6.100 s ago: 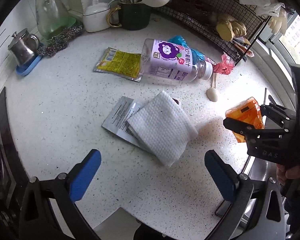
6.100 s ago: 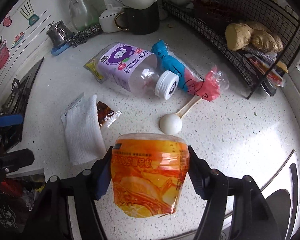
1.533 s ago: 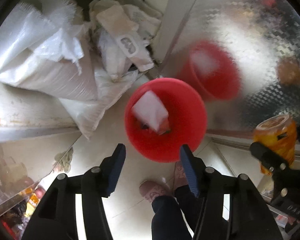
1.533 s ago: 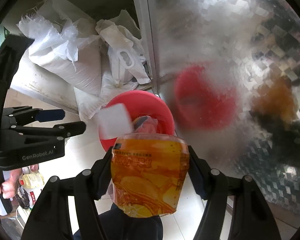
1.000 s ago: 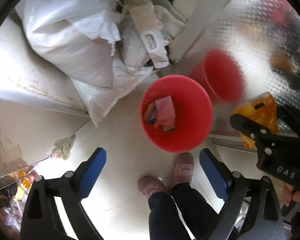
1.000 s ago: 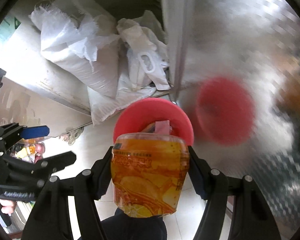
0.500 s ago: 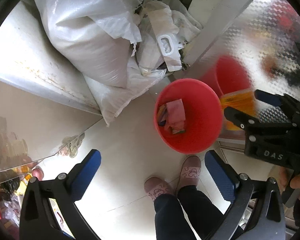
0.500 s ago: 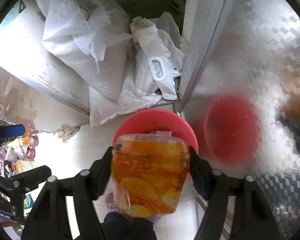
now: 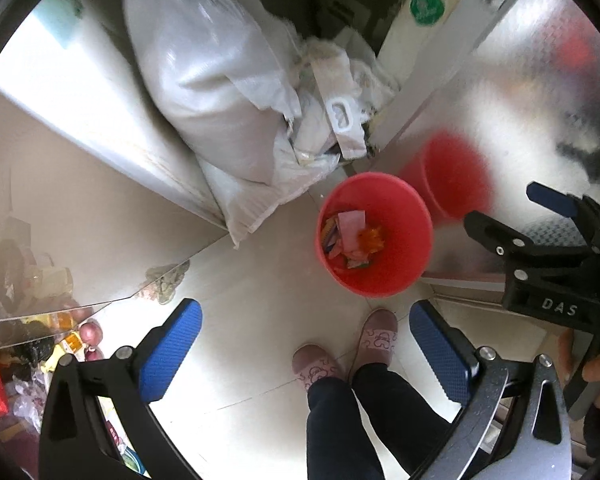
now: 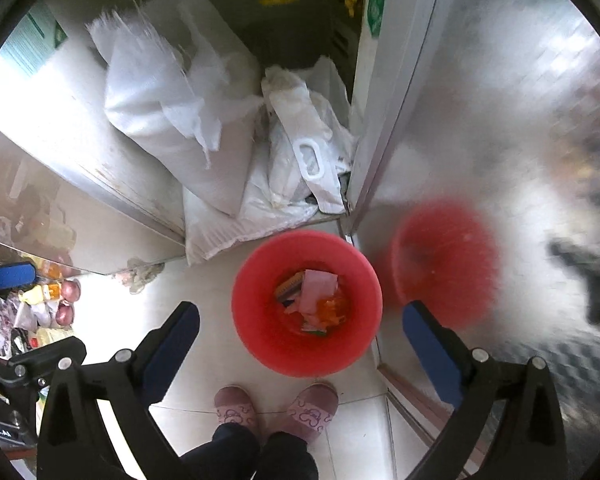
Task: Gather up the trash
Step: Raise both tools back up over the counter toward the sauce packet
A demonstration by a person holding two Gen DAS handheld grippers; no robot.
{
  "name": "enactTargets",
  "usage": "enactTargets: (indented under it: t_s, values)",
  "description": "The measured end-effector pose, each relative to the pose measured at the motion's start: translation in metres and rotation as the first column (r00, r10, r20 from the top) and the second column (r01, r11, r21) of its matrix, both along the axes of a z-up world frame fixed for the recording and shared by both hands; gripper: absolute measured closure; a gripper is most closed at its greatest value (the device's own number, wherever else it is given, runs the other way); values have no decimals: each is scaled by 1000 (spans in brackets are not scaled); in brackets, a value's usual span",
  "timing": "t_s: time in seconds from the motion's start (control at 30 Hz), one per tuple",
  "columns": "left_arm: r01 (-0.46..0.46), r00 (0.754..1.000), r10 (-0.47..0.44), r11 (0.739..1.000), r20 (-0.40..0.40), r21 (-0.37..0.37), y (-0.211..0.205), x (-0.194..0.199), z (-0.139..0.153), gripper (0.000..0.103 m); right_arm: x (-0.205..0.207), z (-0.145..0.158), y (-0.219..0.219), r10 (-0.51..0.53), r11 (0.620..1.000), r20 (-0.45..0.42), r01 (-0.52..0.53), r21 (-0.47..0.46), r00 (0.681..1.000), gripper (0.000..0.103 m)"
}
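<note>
**Both grippers empty above the red bin; trash lies inside**

The right gripper (image 10: 300,344) is held over the round red plastic bin (image 10: 260,344), which stands on the pale tiled floor (image 10: 204,364) just beyond the person's pink slippers (image 10: 276,404). Its blue-padded fingers (image 10: 172,344) are spread wide, and nothing is seen between them. The left gripper (image 9: 304,348) is likewise spread apart and carries nothing; in its view the bin is seen a little farther off, to the right of centre.

Inside the bin a small heap of trash is visible: a crumpled orange plastic wrapper (image 10: 332,308), a pale pink sheet (image 10: 316,284) and a few coloured packets (image 10: 290,290) beneath and beside them. The orange wrapper lies toward the right of the heap, touching the pink sheet.

To the far left of the bin, white woven sacks (image 10: 168,128) and white plastic bags (image 10: 300,148) are piled against a metal cabinet edge. A blurred red reflection of the bin is shown on the patterned steel panel (image 10: 500,160) at the right.

As a judgement, this drop-off is taken to be complete, since the items rest in the bin and neither tool grips anything. Whether more trash is left elsewhere cannot be told from these views; if any is, a return trip would be required for it.
</note>
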State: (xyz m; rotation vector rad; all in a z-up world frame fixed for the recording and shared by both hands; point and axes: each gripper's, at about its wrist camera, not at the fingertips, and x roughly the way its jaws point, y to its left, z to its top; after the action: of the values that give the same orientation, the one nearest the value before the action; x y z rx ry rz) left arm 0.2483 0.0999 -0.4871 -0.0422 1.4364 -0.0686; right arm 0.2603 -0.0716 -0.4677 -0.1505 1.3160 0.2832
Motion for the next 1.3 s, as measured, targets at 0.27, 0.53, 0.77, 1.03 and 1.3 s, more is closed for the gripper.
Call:
enactTargets:
  t_s: [0.27, 0.53, 0.77, 1.03, 1.3]
  values:
    - [7, 998, -6, 1000, 66, -26, 8, -20, 114, 0, -23, 109, 12, 9, 999, 28, -9, 31, 1000, 2]
    - [56, 982, -52, 998, 182, -16, 8, -44, 238, 0, -42, 235, 20, -8, 999, 66, 5, 40, 998, 2]
    - [55, 970, -37, 996, 239, -71, 16, -54, 308, 0, -60, 319, 13, -18, 999, 162, 12, 36, 987, 1]
    - [150, 932, -124, 987, 341, -49, -5, -54, 371, 0, -73, 380, 0, -29, 999, 243, 20, 38, 970, 2]
    - [226, 896, -190, 973, 401, -46, -28, -36, 410, 0, -64, 416, -18, -78, 997, 281, 70, 36, 957, 1]
